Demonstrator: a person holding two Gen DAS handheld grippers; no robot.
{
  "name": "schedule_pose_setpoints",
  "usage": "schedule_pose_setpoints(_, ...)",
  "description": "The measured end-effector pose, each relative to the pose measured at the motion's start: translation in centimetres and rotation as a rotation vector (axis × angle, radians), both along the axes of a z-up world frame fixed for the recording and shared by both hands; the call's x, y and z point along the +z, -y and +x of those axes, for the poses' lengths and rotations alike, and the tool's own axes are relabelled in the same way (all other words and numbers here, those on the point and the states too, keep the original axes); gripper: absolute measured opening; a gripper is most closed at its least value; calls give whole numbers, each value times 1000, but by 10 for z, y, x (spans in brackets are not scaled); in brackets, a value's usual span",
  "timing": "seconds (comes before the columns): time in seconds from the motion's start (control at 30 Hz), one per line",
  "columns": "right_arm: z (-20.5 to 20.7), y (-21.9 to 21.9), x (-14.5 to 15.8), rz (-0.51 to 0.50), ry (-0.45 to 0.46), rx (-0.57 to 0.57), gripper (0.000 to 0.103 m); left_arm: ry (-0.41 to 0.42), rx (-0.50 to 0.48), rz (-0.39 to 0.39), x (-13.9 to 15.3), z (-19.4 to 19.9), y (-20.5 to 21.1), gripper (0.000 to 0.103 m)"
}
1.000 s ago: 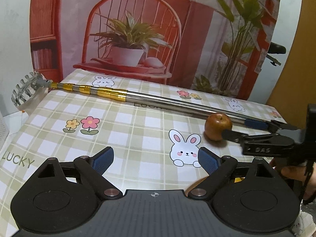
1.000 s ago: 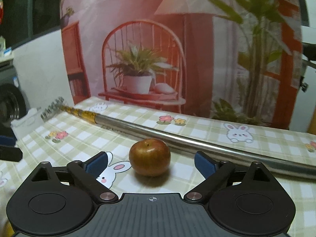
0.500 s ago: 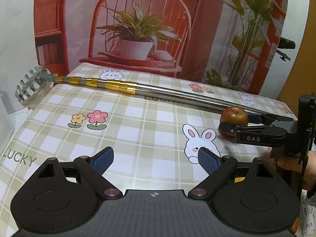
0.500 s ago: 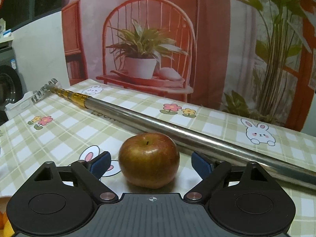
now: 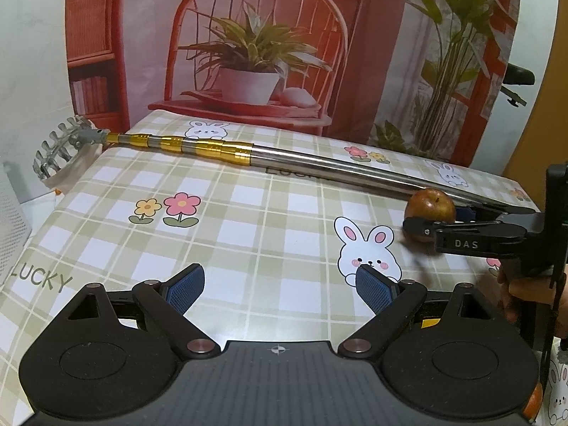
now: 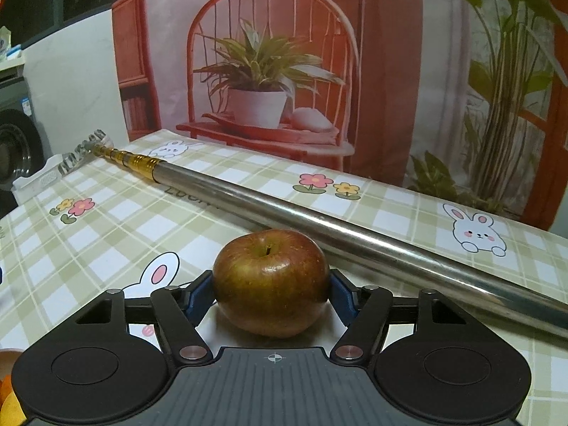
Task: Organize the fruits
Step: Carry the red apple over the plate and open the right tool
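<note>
One pole (image 6: 355,238) just behind apple (image 6: 271,280).

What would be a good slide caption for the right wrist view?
Right hand-held gripper closes on an apple beside a telescopic pole.

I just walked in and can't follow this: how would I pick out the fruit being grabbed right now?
Find the table with the checked bunny tablecloth and the long telescopic metal pole lying across it. Just in front of the pole sits a reddish-brown apple, stem up. It is the only fruit between the right gripper pads, which have just been closing on it.
</note>
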State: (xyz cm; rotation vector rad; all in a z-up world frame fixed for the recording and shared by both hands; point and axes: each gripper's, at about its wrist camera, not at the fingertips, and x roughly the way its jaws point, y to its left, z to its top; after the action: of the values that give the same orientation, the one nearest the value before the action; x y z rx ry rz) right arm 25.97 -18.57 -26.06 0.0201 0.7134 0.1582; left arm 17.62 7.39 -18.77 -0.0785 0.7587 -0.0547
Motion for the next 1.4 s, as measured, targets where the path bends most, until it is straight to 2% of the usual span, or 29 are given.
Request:
schedule_pose_setpoints(0.43,-27,5,18,49,-5,-4,63,31,-15,6,9,-19,6,94)
schedule_pose_setpoints(0.97,-114,-26,79,116,65,73,63,69,-19,8,27,-56,12,94)
schedule_pose_setpoints(1.2,-146,-47,81,128,48,103,63,76,-13,0,30,-70,8,94)
schedule_pose_setpoints(1.4,-163,-52,74,143,19,83,63,73,-11,-6,29,-74,7,94)
